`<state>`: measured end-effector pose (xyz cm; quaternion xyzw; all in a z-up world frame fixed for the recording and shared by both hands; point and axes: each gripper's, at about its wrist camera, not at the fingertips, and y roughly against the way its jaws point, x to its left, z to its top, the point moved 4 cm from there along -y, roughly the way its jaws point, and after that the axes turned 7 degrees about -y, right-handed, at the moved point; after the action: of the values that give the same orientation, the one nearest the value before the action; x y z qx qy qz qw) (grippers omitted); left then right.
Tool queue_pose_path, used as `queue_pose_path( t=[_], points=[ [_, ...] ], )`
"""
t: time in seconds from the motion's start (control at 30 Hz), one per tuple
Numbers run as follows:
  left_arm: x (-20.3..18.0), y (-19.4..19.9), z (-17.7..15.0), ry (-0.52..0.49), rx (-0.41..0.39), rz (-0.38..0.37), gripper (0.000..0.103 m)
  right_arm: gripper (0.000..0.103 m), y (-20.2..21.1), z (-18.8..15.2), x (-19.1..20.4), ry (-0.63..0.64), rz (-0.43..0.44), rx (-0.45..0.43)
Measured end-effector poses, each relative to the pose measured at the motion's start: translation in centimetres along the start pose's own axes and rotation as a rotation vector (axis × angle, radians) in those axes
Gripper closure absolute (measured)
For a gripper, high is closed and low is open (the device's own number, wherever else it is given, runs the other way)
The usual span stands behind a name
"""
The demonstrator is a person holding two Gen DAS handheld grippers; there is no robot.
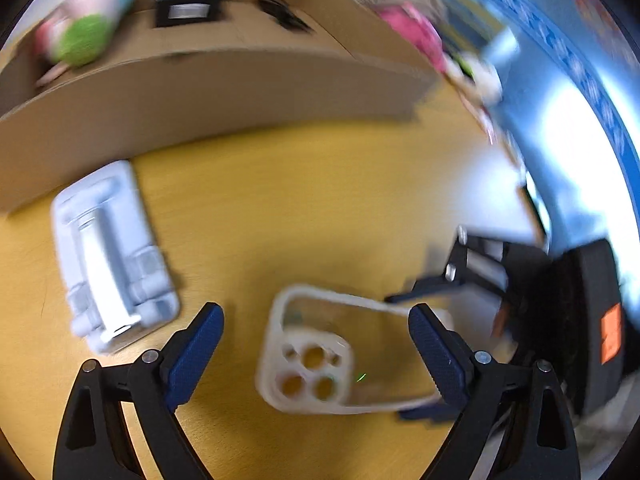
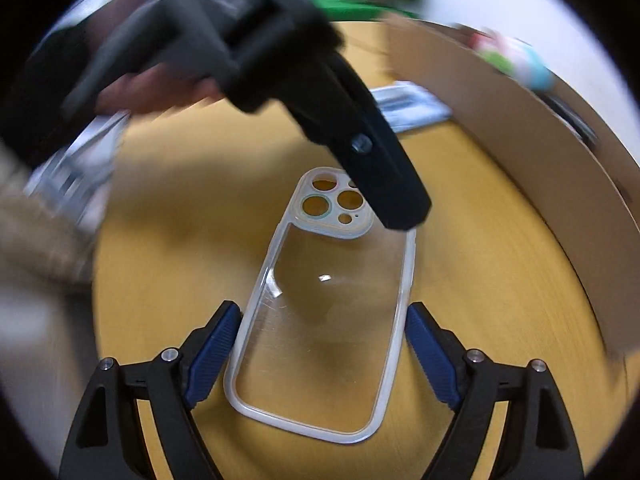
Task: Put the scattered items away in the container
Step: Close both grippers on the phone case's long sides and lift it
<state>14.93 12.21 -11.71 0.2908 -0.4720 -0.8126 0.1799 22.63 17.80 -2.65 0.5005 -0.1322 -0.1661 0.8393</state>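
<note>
Yellow wood-grain tabletop fills both wrist views, and on it lies the landmark, a clear phone case with a milky rim and a block of round camera holes. From the right wrist view, the right gripper straddles the case's plain end with its jaws spread wide: the left blue pad sits just beside the rim, the other stands a little off it, and neither visibly presses, so the case lies flat and unheld. At the case's camera end, a black finger of the left gripper comes down onto the corner beside the holes, with a person's hand behind it. In the left wrist view that gripper's own jaws are also wide apart, with the camera end of the case between the blue pads and not clamped. Beyond the case, on its far side, a white folding phone stand lies flat on the table. Past the stand rises the cardboard box, the container, with a pastel plush toy at its rim. Dark printed marks on the box are too blurred to read, as is the writing on the blue banner beyond the table.
</note>
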Motion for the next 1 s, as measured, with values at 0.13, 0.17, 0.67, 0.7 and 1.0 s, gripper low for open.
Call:
queue_pose_path(
  t=[0.13, 0.17, 0.67, 0.7, 1.0],
  points=[
    [-3.8, -1.1, -0.6, -0.316, 0.099, -0.055, 0.008, 0.019, 0.8, -1.5, -0.3, 0.174, 0.078, 0.114],
    [-4.6, -1.5, -1.0, -0.384, 0.138, -0.068, 0.007, 0.019, 0.9, -1.6, -0.5, 0.21, 0.09, 0.146],
    [-8.1, -3.5, -2.5, -0.815, 0.24, 0.01, 0.003, 0.018, 1.1, -1.9, -1.3, 0.283, 0.081, 0.229],
    [-8.2, -3.5, -2.6, -0.824, 0.238, 0.017, 0.003, 0.018, 1.2, -2.0, -1.5, 0.275, 0.077, 0.232],
    [-9.3, -2.7, -1.7, -0.837, 0.196, 0.018, 0.021, 0.025, 1.4, -1.5, -1.9, 0.251, 0.062, 0.241]
  ],
)
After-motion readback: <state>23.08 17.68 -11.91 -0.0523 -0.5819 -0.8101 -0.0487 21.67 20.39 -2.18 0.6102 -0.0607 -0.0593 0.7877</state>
